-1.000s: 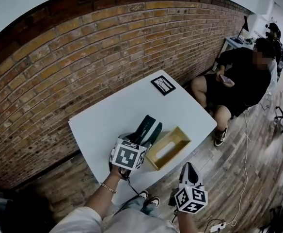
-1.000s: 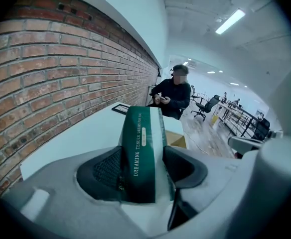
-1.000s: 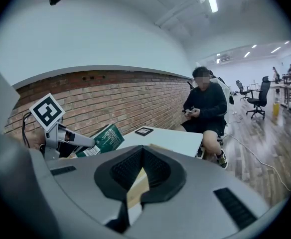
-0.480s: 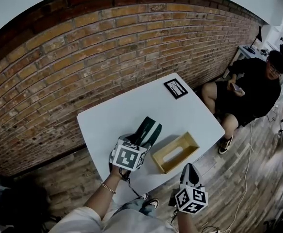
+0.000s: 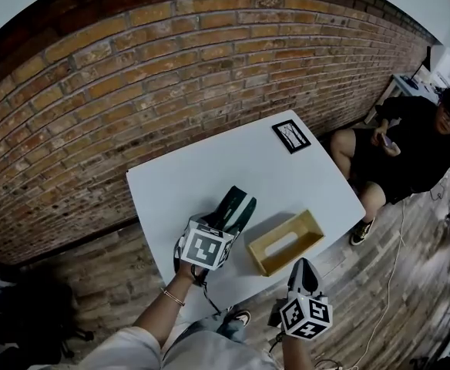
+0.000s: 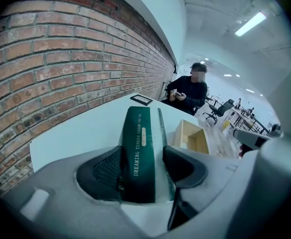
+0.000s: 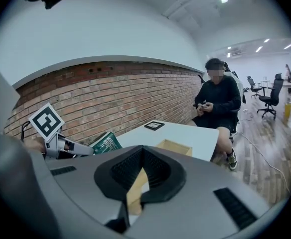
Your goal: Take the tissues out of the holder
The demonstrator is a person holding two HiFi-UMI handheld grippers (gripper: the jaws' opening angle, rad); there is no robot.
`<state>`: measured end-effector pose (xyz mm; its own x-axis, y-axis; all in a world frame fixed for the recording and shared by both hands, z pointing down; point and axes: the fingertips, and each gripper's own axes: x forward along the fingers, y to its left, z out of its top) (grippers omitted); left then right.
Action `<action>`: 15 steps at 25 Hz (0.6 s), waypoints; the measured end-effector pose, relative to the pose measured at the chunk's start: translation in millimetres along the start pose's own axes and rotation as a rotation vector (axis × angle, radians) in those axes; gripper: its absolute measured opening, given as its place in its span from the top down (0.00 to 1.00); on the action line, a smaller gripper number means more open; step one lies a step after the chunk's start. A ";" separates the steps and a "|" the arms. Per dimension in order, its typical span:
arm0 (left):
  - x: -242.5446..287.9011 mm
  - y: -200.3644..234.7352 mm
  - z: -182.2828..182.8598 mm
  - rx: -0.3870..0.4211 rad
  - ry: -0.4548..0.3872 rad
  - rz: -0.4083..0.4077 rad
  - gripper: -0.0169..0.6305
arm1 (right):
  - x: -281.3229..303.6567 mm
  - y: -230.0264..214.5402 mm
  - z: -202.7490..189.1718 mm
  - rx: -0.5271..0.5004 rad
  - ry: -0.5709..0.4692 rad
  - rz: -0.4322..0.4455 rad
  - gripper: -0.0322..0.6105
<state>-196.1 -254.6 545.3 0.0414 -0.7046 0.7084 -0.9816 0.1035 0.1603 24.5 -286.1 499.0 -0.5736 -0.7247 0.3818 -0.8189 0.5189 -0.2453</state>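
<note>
green tissue pack (image 5: pixel 236 205) sat clamped in left gripper (image 6: pixel 141 171), clear of wooden holder (image 5: pixel 311 226) at its 4 o'clock. right gripper (image 7: pixel 141 156) was pinched closed, empty. lowering pack flat onto table (image 5: pixel 186 176) before release was advised.

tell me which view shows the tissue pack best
The left gripper view: the green tissue pack fills the centre, print readable, clamped between the jaws. The head view shows it small; the right gripper view catches only a corner.
</note>
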 end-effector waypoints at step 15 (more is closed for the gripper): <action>32.2 4.3 -30.9 -0.026 0.053 0.001 0.54 | 6.2 -12.9 -15.2 0.003 0.046 -0.021 0.94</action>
<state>-193.2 -255.1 590.0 0.0514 -0.6661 0.7441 -0.9764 0.1229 0.1774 31.8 -290.3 518.0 -0.5552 -0.7137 0.4270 -0.8306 0.5026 -0.2398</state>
